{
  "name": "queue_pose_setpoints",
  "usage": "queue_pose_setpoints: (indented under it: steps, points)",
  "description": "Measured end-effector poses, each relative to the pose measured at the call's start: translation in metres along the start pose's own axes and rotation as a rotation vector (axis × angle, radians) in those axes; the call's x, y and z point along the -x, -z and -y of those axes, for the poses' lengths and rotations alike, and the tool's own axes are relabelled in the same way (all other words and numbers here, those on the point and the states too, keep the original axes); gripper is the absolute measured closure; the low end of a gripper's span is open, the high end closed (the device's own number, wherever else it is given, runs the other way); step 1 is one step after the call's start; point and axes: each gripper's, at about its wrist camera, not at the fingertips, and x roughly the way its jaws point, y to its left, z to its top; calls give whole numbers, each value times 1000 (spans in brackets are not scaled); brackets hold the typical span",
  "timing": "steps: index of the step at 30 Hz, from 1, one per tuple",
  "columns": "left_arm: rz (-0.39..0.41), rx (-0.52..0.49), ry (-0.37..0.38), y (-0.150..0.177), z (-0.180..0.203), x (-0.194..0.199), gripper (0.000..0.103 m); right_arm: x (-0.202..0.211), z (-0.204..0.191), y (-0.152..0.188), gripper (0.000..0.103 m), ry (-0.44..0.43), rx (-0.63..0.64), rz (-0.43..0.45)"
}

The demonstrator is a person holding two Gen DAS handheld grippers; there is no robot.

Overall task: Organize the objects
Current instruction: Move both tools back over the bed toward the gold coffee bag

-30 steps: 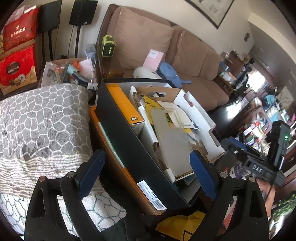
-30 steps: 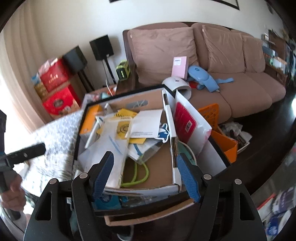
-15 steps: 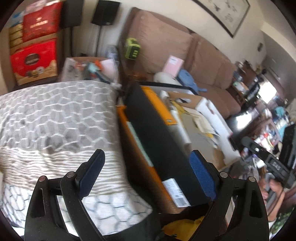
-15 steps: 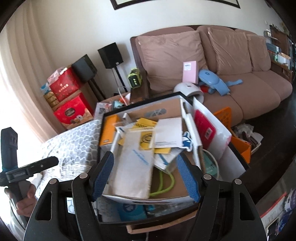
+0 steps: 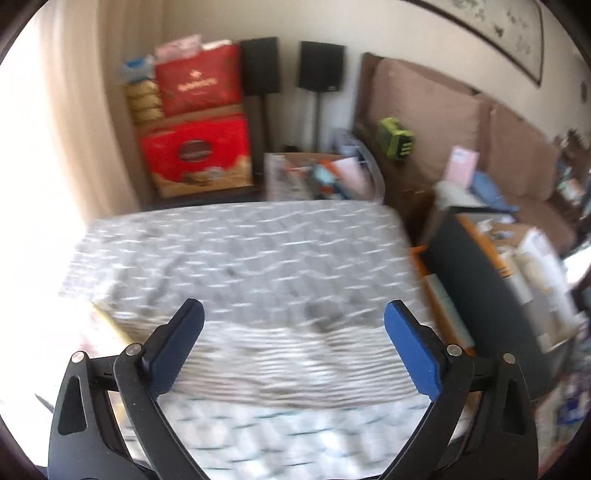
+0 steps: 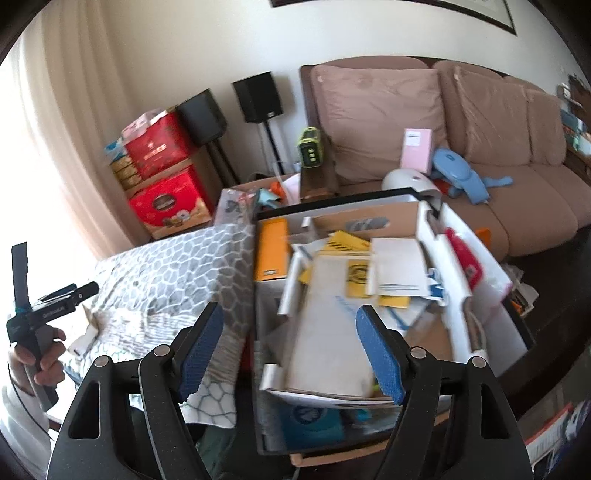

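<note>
A home living room: brown sofa (image 6: 461,122), stand speakers (image 6: 258,96), framed picture (image 5: 491,33), stacked gift boxes (image 6: 162,177).

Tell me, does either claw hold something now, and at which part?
Nothing is held. The left claw and the right claw are both open, with nothing between their fingers.

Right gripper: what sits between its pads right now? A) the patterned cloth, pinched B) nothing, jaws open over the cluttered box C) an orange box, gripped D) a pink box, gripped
B: the right gripper has its blue pads spread apart with nothing pressed between them, above the papers in the black box.
</note>
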Motion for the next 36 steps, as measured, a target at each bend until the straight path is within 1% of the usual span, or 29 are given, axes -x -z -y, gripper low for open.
queue_pose_setpoints:
  steps: [3,4,5,6,7,9,11,14,15,17,18,19,21,22,24,26,30,32,34,36]
  points:
    - [-6,-11,-60,17,-25,-1,4,-10,-26,2,26,-37,51,-12]
    - [-14,-1,-65,20,-34,-1,4,-13,-36,2,26,-44,75,-6]
    - [-17,19,-49,24,-44,0,4,-15,-43,3,26,-42,92,-3]
    - [-1,69,-13,27,-60,4,4,-17,-50,4,23,-36,108,-2]
    - [18,114,-1,28,-71,8,4,-18,-56,5,22,-29,118,-3]
    - [67,216,10,28,-99,20,4,-20,-62,6,21,-22,119,-4]
    - [103,280,15,25,-121,30,4,-18,-66,6,20,-17,112,0]
    - [156,364,-15,27,-150,44,4,-7,-72,4,16,-22,109,37]
    - [174,393,-39,30,-160,48,4,-2,-73,3,15,-24,112,57]
    - [211,402,-70,36,-173,50,3,4,-74,2,11,-12,112,90]
    - [216,383,-104,39,-180,48,2,7,-73,1,8,0,110,96]
    - [204,365,-145,41,-186,44,2,8,-72,0,6,10,109,98]
    - [173,361,-178,44,-197,33,2,11,-68,-1,4,27,101,104]
    - [151,382,-189,47,-204,27,2,11,-66,-2,4,31,94,106]
    - [115,442,-198,58,-218,14,2,11,-64,-3,4,26,80,104]
    - [77,479,-217,67,-227,1,2,9,-62,-3,4,22,73,95]
    - [-36,460,-242,88,-226,-29,2,4,-66,-1,4,33,86,82]
    - [-78,452,-233,98,-222,-41,2,0,-67,1,4,39,97,71]
    - [-61,479,-224,106,-221,-43,2,-6,-68,2,4,41,99,56]
    - [-58,509,-204,107,-223,-45,2,-12,-68,4,4,37,96,39]
